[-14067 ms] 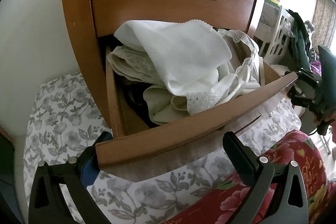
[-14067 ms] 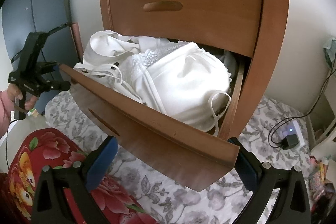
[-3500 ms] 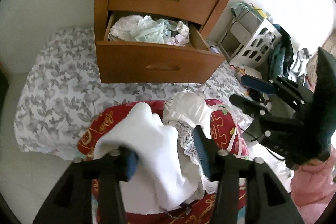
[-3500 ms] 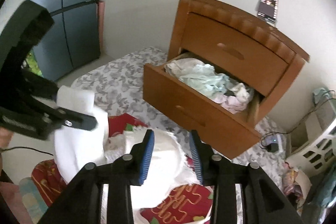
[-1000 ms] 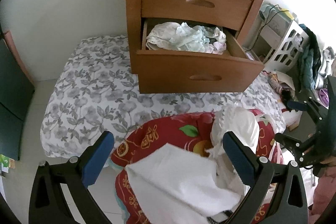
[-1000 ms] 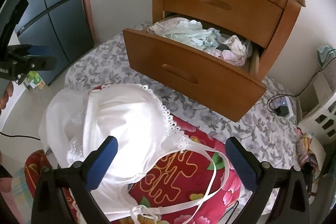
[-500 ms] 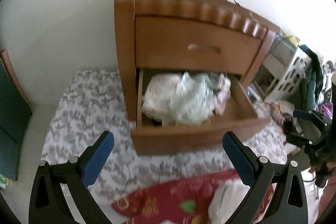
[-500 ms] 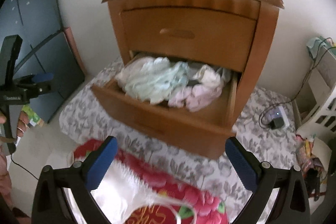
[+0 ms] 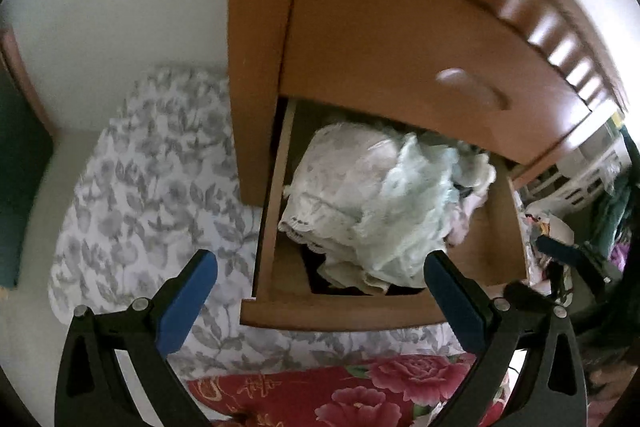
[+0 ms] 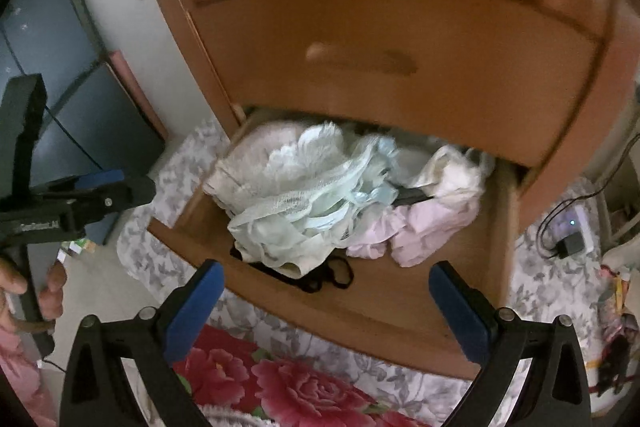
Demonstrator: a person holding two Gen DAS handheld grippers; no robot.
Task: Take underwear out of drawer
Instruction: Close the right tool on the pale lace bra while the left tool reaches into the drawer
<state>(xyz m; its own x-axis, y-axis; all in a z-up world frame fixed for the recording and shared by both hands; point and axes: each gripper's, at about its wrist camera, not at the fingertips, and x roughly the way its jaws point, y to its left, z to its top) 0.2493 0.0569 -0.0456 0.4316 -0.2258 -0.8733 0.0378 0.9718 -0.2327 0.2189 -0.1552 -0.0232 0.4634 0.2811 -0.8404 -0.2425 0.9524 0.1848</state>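
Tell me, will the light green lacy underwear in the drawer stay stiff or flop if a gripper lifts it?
The light green lacy underwear lies crumpled and thin, so it will probably flop. It overlaps the pink garment, so it may drag that along.

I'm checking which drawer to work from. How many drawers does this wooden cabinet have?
2. The upper drawer is closed, its handle recess visible. The lower drawer is pulled open beneath it, holding a pile of underwear. No others show.
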